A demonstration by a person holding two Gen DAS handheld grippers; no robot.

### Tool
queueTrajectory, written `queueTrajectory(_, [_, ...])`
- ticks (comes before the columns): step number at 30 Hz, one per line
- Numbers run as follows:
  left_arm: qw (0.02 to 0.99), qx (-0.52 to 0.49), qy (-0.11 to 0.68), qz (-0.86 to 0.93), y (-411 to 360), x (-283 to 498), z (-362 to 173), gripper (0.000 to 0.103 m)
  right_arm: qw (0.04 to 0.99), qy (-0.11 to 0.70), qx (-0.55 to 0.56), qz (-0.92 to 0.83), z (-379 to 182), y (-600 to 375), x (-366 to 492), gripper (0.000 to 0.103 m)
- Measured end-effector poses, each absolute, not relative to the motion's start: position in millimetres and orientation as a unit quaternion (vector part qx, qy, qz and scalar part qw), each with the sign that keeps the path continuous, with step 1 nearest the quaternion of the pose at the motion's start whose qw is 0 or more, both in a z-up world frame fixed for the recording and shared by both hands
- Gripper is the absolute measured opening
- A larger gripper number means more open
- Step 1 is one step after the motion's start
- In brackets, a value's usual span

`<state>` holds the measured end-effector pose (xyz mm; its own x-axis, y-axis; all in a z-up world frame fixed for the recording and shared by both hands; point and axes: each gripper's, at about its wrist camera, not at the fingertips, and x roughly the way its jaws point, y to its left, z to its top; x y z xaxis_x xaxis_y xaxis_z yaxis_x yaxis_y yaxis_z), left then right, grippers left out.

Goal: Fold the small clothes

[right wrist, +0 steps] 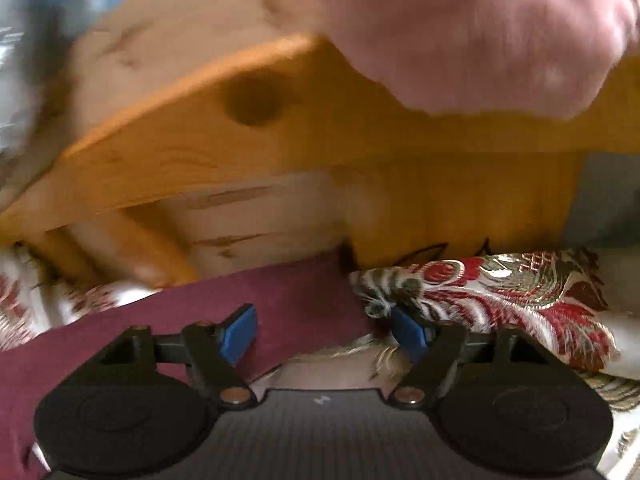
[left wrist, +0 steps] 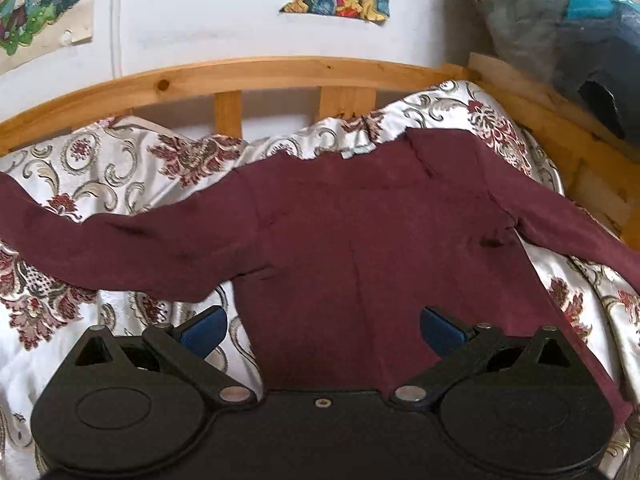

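Observation:
A maroon long-sleeved top point(left wrist: 360, 220) lies spread flat on a patterned bedspread point(left wrist: 100, 168), its sleeves stretched out left and right. My left gripper point(left wrist: 324, 328) is open and empty, its blue pads over the top's lower hem. In the right wrist view, which is blurred, my right gripper point(right wrist: 326, 332) is open and empty, low over one maroon sleeve point(right wrist: 296, 300) that runs towards the wooden frame.
A wooden bed rail point(left wrist: 280, 72) runs behind the bedspread, with a white wall and pictures above. A grey and blue bundle point(left wrist: 568, 32) sits at the back right. In the right wrist view the wooden frame point(right wrist: 280, 152) is close ahead, with pink fabric point(right wrist: 480, 32) over it.

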<state>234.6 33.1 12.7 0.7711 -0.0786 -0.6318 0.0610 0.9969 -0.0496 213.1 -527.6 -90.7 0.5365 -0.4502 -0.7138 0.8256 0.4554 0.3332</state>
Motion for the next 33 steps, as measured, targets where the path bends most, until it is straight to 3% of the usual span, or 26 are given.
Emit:
queueTrajectory(5, [0.933,-0.027,0.354,-0.052,30,234,6,0.102,0.79,0.274,0.356,-0.416,-102,-533,216,0.065])
queueTrajectory(8, [0.929,-0.033,0.365,-0.051,30,233,4,0.102,0.795,0.269,0.366,-0.403,-101,-531,218,0.027])
queueTrajectory(11, [0.924,-0.031,0.38,-0.031,32,233,7,0.102,0.798,0.264,0.367,-0.399,-95,-522,217,0.012])
queueTrajectory(19, [0.921,-0.085,0.378,-0.032,51,224,27,0.102,0.849,0.231,0.296,-0.372,-48,-471,222,0.01])
queueTrajectory(27, [0.928,-0.113,0.353,-0.021,76,231,26,0.102,0.969,0.128,0.03,-0.209,21,-325,250,0.009])
queueTrajectory(33, [0.918,-0.161,0.362,-0.001,105,247,11,0.102,0.988,0.062,-0.138,-0.017,35,-197,236,0.009])
